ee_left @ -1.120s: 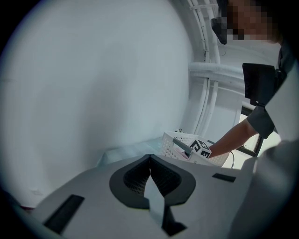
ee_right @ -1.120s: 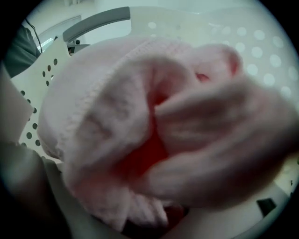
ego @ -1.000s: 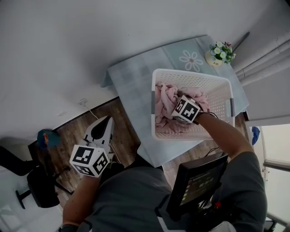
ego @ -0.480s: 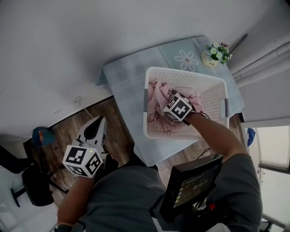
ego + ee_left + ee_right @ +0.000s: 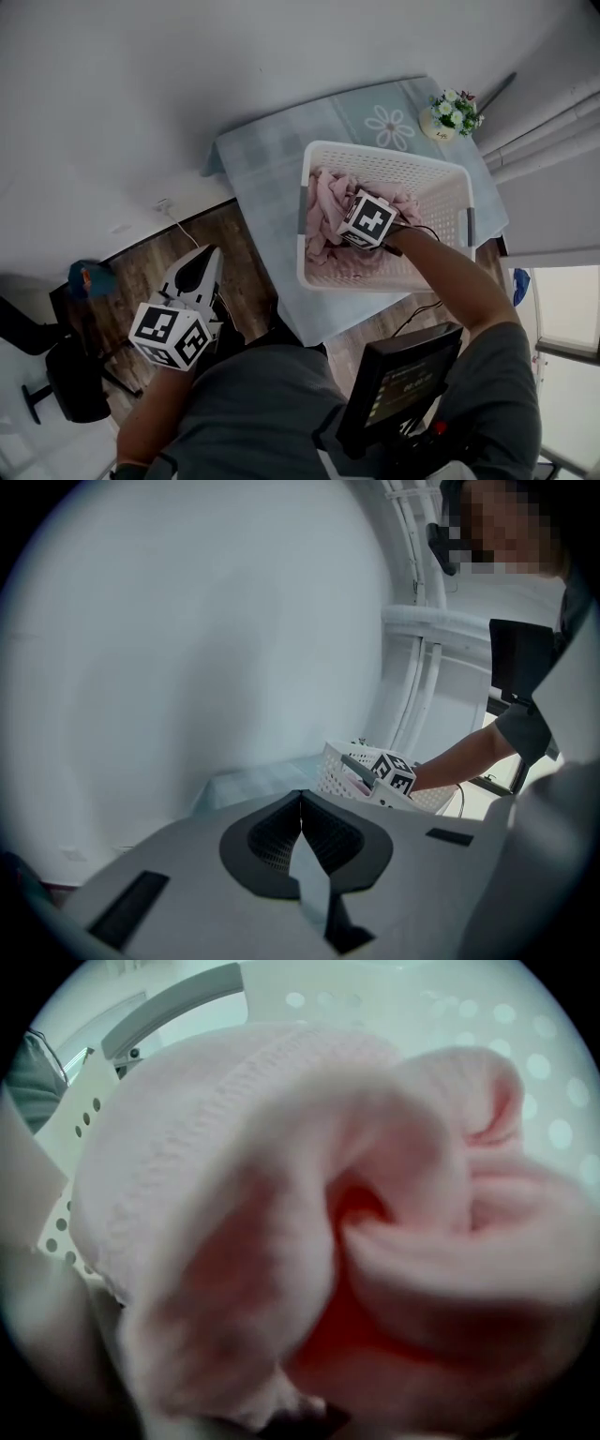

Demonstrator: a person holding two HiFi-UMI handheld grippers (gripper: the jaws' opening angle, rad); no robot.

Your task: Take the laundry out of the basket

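My left tongs (image 5: 208, 258) hang off the tabletop at about 8 o'clock in the head view, over the brown wooden plank floor (image 5: 155, 267). They point toward 12 o'clock. In the left gripper view their jaws are clenched tip to tip with nothing between them. Past them at 1 o'clock I can see the white perforated plastic laundry basket (image 5: 339, 769). That basket (image 5: 394, 156) stands on the tabletop covered with a pale blue-grey checked cloth (image 5: 267, 173), toward 2 o'clock in the head view. A small pot of white and pink flowers (image 5: 454, 110) sits on the same cloth, just off the basket's 1 o'clock corner and apart from it. The crumpled pink fabric laundry (image 5: 323, 202) is in the basket, heaped in its 9 o'clock half. My right tongs (image 5: 356, 231) are plunged steeply down into that heap. Their jaws have just been opening and stand released, spread wide. The right gripper view is filled edge to edge with blurred pink folds (image 5: 309, 1241) that crowd over and between the jaws, and only a dark sliver of them shows at 6 o'clock. I see no pad pinching the cloth.
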